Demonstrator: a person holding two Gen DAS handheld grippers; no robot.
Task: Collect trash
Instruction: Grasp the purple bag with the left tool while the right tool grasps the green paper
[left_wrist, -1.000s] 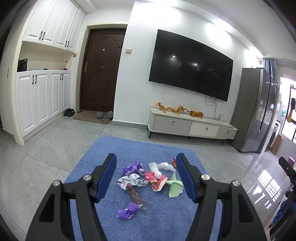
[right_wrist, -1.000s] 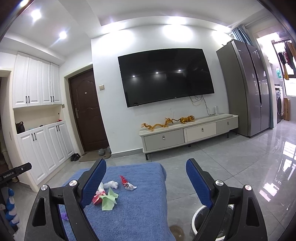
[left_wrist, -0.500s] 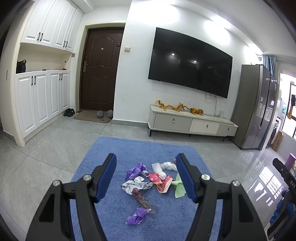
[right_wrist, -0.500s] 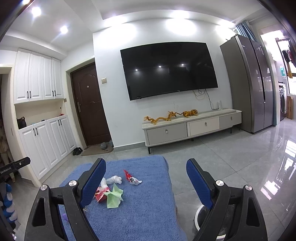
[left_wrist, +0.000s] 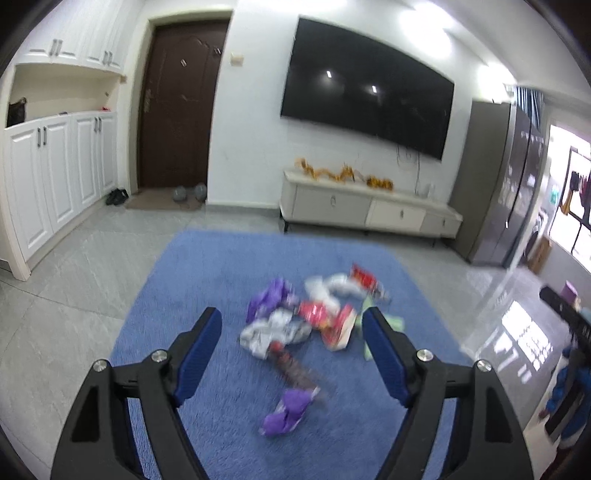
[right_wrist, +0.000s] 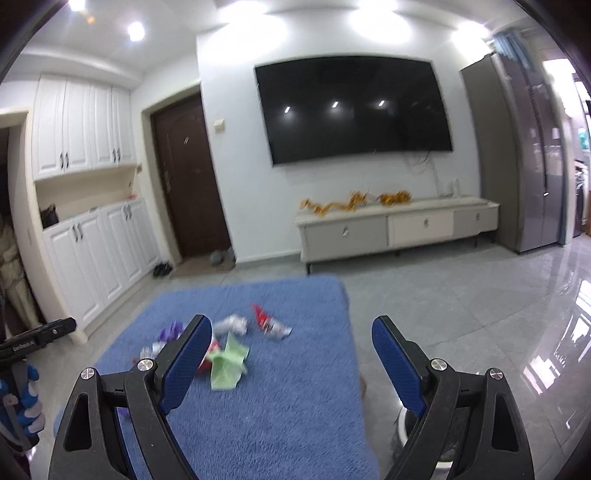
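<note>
The left gripper (left_wrist: 291, 326) has just been opening its jaws; they stand apart with nothing clamped, framing the trash pile (left_wrist: 314, 321) on the blue rug (left_wrist: 207, 266) beyond its tips. In that pile lie a purple wrapper (left_wrist: 286, 411) nearest the gripper, a silver-white wrapper (left_wrist: 271, 332), a red packet (left_wrist: 338, 325) and white crumpled paper (left_wrist: 332, 284) (print on all of them is too blurred to read). The right gripper (right_wrist: 291, 334) is also spread wide and empty, above the rug's right part, with a green paper (right_wrist: 227, 363) just beside its left finger and a red-and-white wrapper (right_wrist: 267, 323) further off. A white bin (right_wrist: 404, 426) peeks out behind its right finger. At the left edge, the other gripper's black body carries white lettering, not legible. Beyond stand a TV cabinet (right_wrist: 395, 229) and a wall television (right_wrist: 354, 109).
</note>
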